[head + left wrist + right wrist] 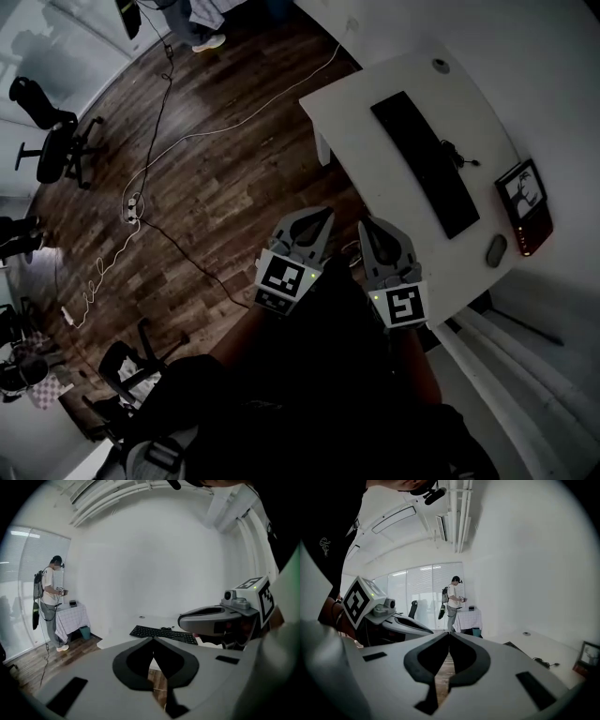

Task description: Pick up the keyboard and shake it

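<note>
1. The keyboard lies untouched on the table, ahead and right of both tongs.
2. The left tongs and right tongs are clenched and empty, near the table's edge.
3. Nothing is done yet: reaching, grasping, lifting and shaking all remain.

White table: black keyboard, grey mouse, red picture frame.
</note>
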### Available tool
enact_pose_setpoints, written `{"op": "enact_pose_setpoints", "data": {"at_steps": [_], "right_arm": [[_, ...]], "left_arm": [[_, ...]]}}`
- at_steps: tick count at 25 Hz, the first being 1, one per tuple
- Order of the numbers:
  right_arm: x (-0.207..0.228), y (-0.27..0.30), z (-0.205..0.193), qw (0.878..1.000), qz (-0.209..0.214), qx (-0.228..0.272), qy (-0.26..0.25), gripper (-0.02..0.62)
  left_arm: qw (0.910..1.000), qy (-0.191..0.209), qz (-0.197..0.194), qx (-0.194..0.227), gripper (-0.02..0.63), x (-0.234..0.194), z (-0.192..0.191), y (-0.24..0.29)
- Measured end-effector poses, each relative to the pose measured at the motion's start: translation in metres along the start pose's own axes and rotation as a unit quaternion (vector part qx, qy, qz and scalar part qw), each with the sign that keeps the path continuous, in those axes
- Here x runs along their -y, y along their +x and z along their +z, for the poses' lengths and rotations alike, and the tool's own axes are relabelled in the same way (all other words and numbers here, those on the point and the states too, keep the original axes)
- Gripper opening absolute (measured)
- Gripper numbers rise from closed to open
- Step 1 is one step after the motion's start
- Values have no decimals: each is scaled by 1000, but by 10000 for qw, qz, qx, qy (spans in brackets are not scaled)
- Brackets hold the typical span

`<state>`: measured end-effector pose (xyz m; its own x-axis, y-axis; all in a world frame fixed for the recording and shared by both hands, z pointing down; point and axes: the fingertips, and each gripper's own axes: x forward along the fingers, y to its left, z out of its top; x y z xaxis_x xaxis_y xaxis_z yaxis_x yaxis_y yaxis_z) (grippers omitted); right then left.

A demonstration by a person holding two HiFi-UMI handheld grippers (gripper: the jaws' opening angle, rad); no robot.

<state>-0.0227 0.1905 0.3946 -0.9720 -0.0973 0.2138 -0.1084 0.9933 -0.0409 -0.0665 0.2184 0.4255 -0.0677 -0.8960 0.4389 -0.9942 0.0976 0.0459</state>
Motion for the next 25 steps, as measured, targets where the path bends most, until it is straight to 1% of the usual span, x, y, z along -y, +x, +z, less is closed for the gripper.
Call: {"op": "enact_pose_setpoints", "data": {"at_steps": [2, 5, 8, 10, 12, 15, 20, 23, 25], "right_arm": [[21, 9, -1, 10000, -37, -13, 28, 21], [50, 12, -7, 9996, -166, -66, 222, 21], [83, 12, -13, 9986, -307, -163, 395, 21], [101, 11, -14, 9979, -404, -210, 468, 21], [116, 11, -13, 9970, -520, -239, 522, 21], [133, 4, -5, 9955, -701, -265, 581, 21], [162, 2, -10, 9919, -1053, -319, 638, 21], [170, 8, -14, 9887, -1181, -504, 775, 21], [176, 14, -16, 9877, -1251, -667, 662, 21]], "left_arm": [[10000, -9, -65, -69, 2, -3, 1, 22], [9996, 41, -195, -219, 2, -3, 4, 56], [9992, 113, -307, -237, 2, -2, 20, 90], [9990, 41, -379, -225, 2, -4, 30, 104], [9982, -104, -486, -344, 2, -8, 33, 114], [9962, -156, -622, -584, 2, -13, 35, 123], [9954, -38, -753, -590, 2, -30, 49, 156], [9917, -1, -1004, -797, 2, -37, 40, 185], [9887, 0, -1213, -876, 2, -45, 38, 203]]}}
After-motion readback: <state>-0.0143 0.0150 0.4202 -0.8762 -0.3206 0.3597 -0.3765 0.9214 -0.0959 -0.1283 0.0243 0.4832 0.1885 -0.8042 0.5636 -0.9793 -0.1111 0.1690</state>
